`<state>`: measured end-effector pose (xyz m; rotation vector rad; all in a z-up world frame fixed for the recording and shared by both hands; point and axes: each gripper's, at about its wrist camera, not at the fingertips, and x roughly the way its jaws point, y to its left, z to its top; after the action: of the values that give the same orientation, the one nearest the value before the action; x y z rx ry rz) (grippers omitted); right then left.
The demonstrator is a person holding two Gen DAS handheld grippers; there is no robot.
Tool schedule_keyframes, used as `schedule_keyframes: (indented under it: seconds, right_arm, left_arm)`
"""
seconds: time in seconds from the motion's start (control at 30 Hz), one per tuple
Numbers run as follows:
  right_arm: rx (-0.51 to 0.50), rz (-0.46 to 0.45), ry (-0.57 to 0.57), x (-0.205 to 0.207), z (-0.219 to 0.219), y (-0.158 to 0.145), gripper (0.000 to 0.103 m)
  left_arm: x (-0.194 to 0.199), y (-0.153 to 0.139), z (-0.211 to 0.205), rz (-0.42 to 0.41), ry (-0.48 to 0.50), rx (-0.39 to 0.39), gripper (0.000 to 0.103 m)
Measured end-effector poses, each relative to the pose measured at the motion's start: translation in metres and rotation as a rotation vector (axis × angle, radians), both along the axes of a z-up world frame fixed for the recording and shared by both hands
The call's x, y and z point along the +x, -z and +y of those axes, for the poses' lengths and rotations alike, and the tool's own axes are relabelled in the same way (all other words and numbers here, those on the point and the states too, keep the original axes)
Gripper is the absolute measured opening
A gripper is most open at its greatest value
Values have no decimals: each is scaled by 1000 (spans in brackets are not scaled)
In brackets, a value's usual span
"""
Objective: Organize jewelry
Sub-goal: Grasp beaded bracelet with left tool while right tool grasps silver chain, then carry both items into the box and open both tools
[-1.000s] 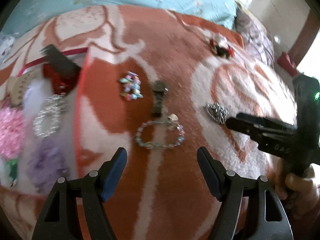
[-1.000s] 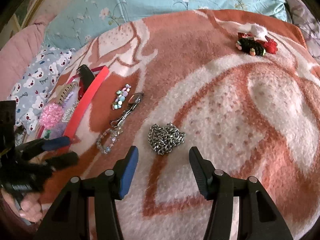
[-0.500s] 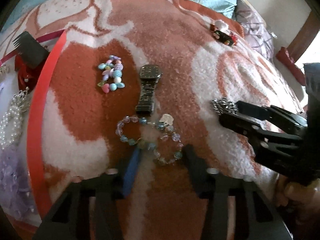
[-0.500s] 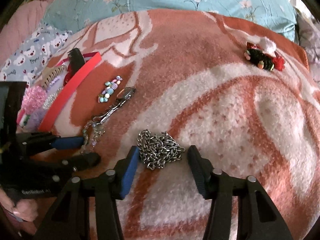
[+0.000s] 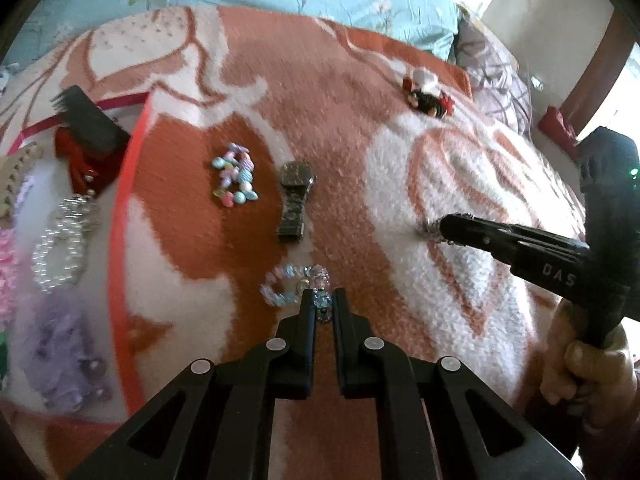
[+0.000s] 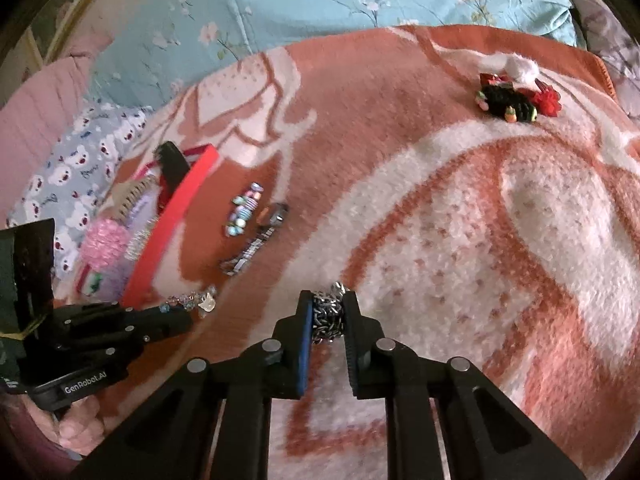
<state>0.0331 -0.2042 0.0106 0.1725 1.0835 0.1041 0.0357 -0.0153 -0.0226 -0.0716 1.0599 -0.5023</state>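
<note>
Left wrist view. The left tongs are drawn narrow and pinch one bead of the bead bracelet, whose remaining beads lie bunched on the blanket just ahead of the tips and to their left. Straight beyond it lies the watch, apart from the bracelet, and to the left of the watch a cluster of pastel beads. The red box shows its rim along the left, with a black comb, a pearl strand and a purple flower inside it. A pile of hair clips lies far off at the upper right. The right tongs enter from the right with the chain glinting at their tips; how they stand cannot be told from this side.

Right wrist view. The right tongs are closed on the chain, which fills the gap between the two pads as a bunched silver mass, lifted slightly above the blanket. The left tongs reach in from the lower left, with the bead bracelet at their tips, near the corner of the red box. The watch and the pastel beads lie between the box and the chain. The hair clips lie well apart at the upper right, on the blanket's far side.
</note>
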Motion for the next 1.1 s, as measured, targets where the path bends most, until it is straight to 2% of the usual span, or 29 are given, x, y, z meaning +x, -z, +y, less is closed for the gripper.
schedule_keyframes:
  seconds: [0.53, 0.8, 1.1]
  right_arm:
    - [106, -55, -97, 17, 46, -33, 14]
    - [135, -69, -163, 29, 79, -38, 14]
    - [162, -75, -258, 44, 130, -38, 14]
  left_arm:
    - [-42, -67, 79, -124, -127, -66, 6]
    - [-60, -80, 120, -147, -214, -66, 7]
    - [-70, -83, 169, -134, -326, -49, 7]
